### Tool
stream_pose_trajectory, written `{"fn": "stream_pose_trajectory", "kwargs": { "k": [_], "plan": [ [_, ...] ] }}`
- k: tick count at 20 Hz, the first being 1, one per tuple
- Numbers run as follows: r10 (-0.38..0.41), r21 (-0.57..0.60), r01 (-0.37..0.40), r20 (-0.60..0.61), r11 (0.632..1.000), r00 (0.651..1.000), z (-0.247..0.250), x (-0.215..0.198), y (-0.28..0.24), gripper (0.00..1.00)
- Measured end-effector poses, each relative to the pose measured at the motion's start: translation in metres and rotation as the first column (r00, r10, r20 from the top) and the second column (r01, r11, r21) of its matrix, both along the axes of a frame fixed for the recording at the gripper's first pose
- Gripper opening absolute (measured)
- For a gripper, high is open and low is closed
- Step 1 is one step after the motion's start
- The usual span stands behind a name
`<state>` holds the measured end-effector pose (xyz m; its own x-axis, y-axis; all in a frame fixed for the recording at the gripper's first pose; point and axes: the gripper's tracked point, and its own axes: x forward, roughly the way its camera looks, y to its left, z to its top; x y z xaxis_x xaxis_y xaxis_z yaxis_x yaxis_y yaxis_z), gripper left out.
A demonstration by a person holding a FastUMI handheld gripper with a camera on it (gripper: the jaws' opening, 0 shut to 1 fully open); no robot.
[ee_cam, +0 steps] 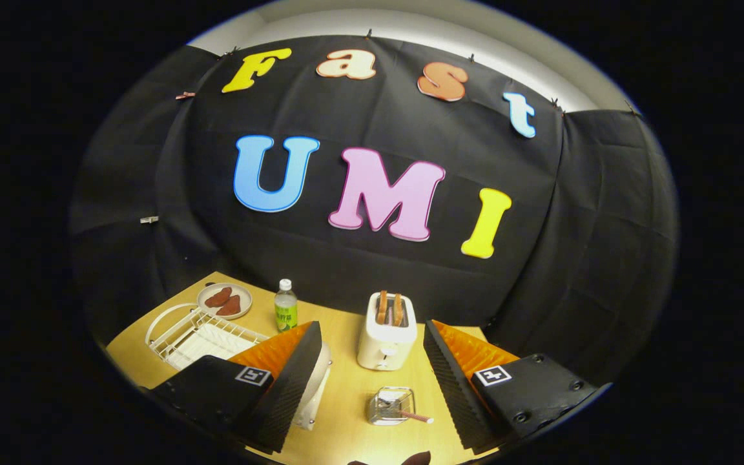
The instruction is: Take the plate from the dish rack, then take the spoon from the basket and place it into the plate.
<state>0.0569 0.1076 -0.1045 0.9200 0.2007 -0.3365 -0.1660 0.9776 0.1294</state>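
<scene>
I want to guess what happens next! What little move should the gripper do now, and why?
Probably dip down toward the basket that sits between the fingers, aiming at the spoon and its pink handle. The gripper is open and holds nothing. What looks like the white plate seems to sit on the table beside the left finger, outside the dish rack.

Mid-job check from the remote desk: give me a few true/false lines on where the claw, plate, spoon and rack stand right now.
1. The claw is open, holding nothing. True.
2. The spoon lies in the white plate. False: it sits in the small basket, between the fingers.
3. The toaster holds toast. True.
4. The dish rack stands right of the toaster. False: left, beside the bottle.
5. The white plate is partly hidden behind the left finger. True.
</scene>
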Motion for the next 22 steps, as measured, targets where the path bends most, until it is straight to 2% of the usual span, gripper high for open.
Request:
{"fn": "stream_pose_trajectory", "kwargs": {
  "k": [4,10,11,15,16,17,19,22],
  "plan": [
    [0.025,0.064,-0.013,-0.190,0.998,0.981,-0.061,0.011,0.035,0.98],
    [0.043,0.013,-0.041,-0.349,0.999,0.936,-0.138,0.029,0.076,0.97],
    [0.034,0.010,-0.033,-0.367,0.999,0.930,-0.146,0.032,0.081,0.93],
    [0.006,-0.020,-0.016,-0.448,1.000,0.894,-0.182,0.030,0.095,0.61],
    [-0.007,-0.029,-0.007,-0.465,1.000,0.885,-0.187,0.029,0.098,0.57],
    [-0.031,-0.041,0.014,-0.464,0.999,0.885,-0.187,0.032,0.098,0.44],
    [-0.080,-0.103,0.036,-0.474,0.994,0.877,-0.188,0.035,0.093,0.39],
    [-0.101,-0.135,0.043,-0.463,0.990,0.881,-0.181,0.041,0.096,0.33]
  ]
}}
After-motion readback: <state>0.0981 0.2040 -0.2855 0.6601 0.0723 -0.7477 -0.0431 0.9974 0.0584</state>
